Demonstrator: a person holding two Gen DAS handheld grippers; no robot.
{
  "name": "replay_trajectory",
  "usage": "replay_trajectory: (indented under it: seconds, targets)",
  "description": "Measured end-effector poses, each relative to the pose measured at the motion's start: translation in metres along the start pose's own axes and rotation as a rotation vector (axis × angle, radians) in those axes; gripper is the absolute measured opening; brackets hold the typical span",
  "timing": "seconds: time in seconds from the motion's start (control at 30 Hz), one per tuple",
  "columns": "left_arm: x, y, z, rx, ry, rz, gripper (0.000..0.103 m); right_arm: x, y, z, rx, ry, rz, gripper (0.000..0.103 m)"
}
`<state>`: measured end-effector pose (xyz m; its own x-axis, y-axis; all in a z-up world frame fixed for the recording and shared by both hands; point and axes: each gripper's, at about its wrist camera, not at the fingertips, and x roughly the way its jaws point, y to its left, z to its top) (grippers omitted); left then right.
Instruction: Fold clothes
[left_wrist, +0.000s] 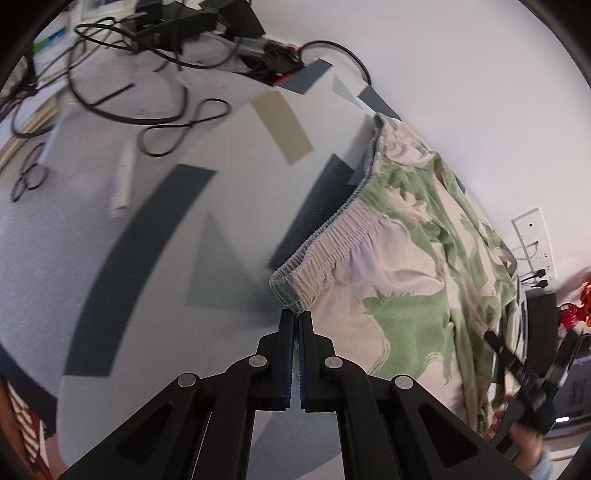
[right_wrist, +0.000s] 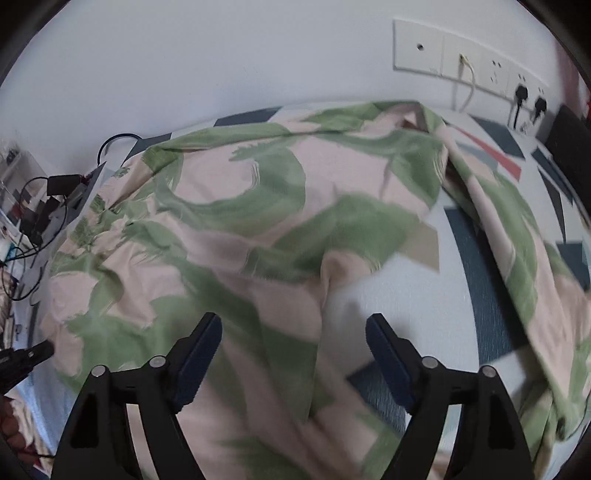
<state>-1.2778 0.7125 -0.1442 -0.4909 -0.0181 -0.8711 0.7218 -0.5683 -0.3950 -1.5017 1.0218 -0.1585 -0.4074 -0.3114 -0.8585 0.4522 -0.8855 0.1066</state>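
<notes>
Where the left wrist view begins, at its far left, loose black cables (left_wrist: 159, 122) and a small white stick-like item (left_wrist: 123, 181) lie on pale grey carpet, well apart from the garment. Next to the right comes the patterned cloth (left_wrist: 229, 206), white with slate, blue-grey and beige shapes, which covers the surface and carries the task's thing. On it lies one pair of shorts (left_wrist: 399, 266), cream with green brush-stroke print, its gathered elastic waistband (left_wrist: 332, 236) running diagonally toward the wall. The left tongs (left_wrist: 296, 317) are fully closed, their tips at the near corner of the waistband; whether cloth is actually pinched between the pads cannot be told, since the tips only meet the hem edge there. At the right edge of that view the right tongs (left_wrist: 532, 369) appear, blurred, with part of a hand beneath them. In the right wrist view the right tongs (right_wrist: 293, 350) stand wide apart and hold nothing, above the spread leg fabric. A wall socket plate (right_wrist: 476, 62) sits behind, on the white wall. Handling estimate: light, thin, limp woven cotton, not fragile, not slippery, prone to creasing and sagging between any two held points. Recommended hold: the waistband corners, where the elastic gives thickness and firmness, or the leg hems; a pinch in mid-panel would likely gather only one layer.
</notes>
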Motion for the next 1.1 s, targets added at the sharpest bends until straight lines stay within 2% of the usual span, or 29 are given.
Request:
replay_trajectory:
  seconds: [0.23, 0.43, 0.63, 0.87, 1.0, 1.07, 1.1]
  targets:
    - [-0.018, 0.013, -0.026, 0.012, -0.017, 0.088, 0.002, 0.026, 0.009, 0.029, -0.072, 0.026, -0.027, 0.087]
    - [-0.027, 0.026, -0.052, -0.03, -0.006, 0.139, 0.002, 0.047, 0.028, 0.031, -0.191, 0.046, -0.048, 0.09]
    - [-0.04, 0.036, -0.065, -0.057, -0.024, 0.184, 0.002, 0.05, 0.054, 0.027, -0.269, 0.051, 0.012, 0.092]
    - [-0.051, 0.047, -0.065, -0.073, -0.047, 0.244, 0.002, 0.051, 0.098, 0.013, -0.353, 0.046, 0.07, 0.102]
    - [-0.059, 0.052, -0.057, -0.078, -0.049, 0.269, 0.006, 0.05, 0.12, 0.006, -0.401, 0.05, 0.098, 0.103]
    - [-0.071, 0.052, -0.049, -0.068, -0.081, 0.285, 0.013, 0.049, 0.125, 0.007, -0.4, 0.069, 0.107, 0.103]
    - [-0.078, 0.05, -0.044, -0.057, -0.104, 0.295, 0.021, 0.045, 0.122, 0.01, -0.371, 0.065, 0.119, 0.103]
